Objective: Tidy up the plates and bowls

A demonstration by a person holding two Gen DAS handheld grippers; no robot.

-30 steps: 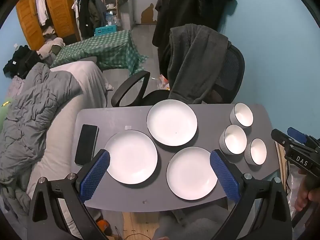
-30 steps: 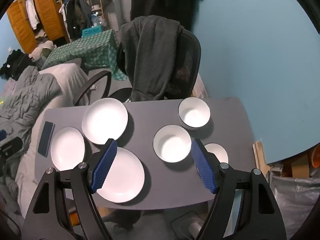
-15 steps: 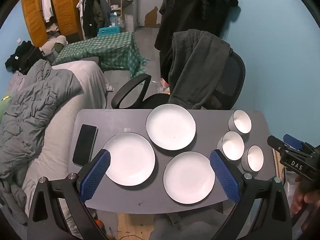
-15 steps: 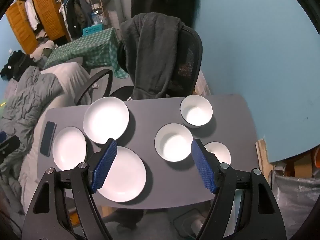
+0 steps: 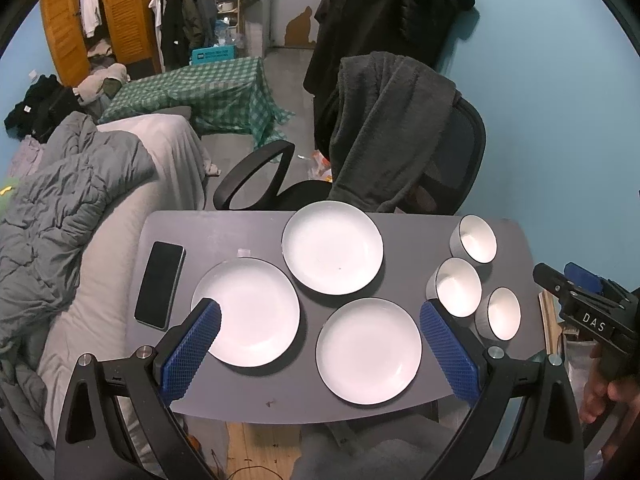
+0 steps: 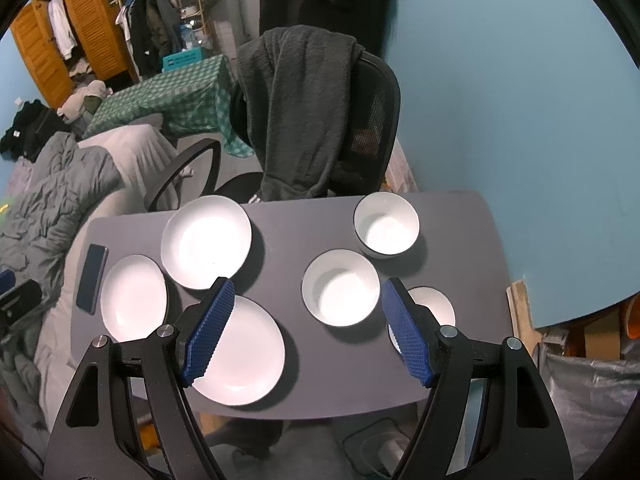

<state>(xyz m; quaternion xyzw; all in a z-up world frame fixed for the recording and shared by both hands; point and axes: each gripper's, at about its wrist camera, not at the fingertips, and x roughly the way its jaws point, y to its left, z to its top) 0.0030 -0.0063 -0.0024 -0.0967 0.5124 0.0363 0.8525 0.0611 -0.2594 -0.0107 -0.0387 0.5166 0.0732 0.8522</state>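
Left wrist view: the left hand-held gripper (image 5: 318, 344) hung jaws apart and empty above the grey surface (image 5: 256, 232), where three plates (image 5: 332, 247) lay separately at centre and three bowls (image 5: 458, 286) stood unstacked to the right; nothing gathered yet, so this looked like the approach. Right wrist view: the right hand-held gripper (image 6: 308, 330) also hovered apart, framing the middle bowl (image 6: 341, 293), probably the first pick, needing a descent over its rim.

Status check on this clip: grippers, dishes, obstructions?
Left gripper open, empty, above table. Right gripper open, empty. Three plates and three bowls spread out, unstacked. Phone at table's left edge, apart from the plates.
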